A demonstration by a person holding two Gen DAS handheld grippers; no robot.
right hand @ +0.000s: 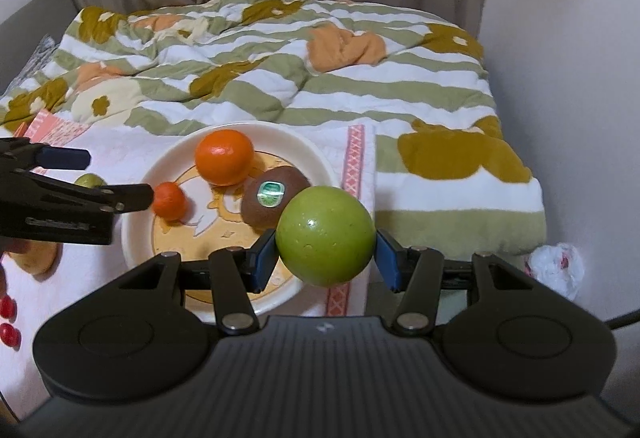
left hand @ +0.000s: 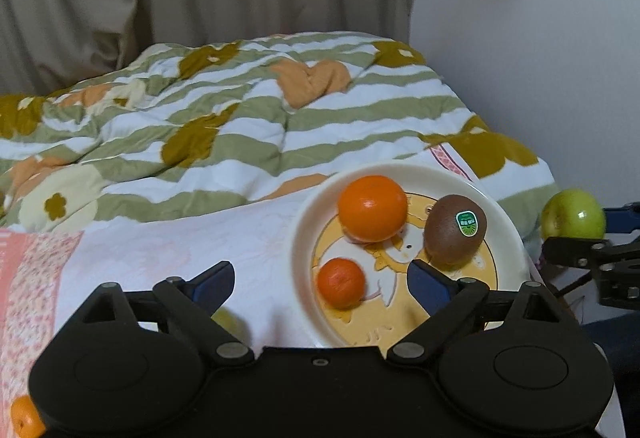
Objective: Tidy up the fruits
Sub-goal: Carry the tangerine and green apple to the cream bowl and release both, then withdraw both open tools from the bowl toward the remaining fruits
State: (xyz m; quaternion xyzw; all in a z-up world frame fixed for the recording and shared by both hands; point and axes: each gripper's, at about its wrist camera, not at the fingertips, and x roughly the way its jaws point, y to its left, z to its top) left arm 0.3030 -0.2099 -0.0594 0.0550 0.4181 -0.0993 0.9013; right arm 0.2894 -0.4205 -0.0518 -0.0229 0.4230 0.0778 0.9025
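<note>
A cream plate (left hand: 508,234) (right hand: 136,238) lies on the bed and holds a large orange (left hand: 372,208) (right hand: 224,157), a small mandarin (left hand: 341,283) (right hand: 170,200) and a kiwi (left hand: 454,229) (right hand: 272,200) with a green sticker. My right gripper (right hand: 326,252) is shut on a green apple (right hand: 326,236) (left hand: 573,215) and holds it above the plate's near right edge. My left gripper (left hand: 320,288) is open and empty over the plate's left rim, with the mandarin between its fingers.
A small green fruit (right hand: 89,180) lies left of the plate, under the left gripper. A potato-like item (right hand: 34,258) and red cherries (right hand: 8,320) lie at the left. Another orange (left hand: 24,416) sits at bottom left. A striped quilt (right hand: 280,78) covers the bed behind; a wall (right hand: 560,78) stands right.
</note>
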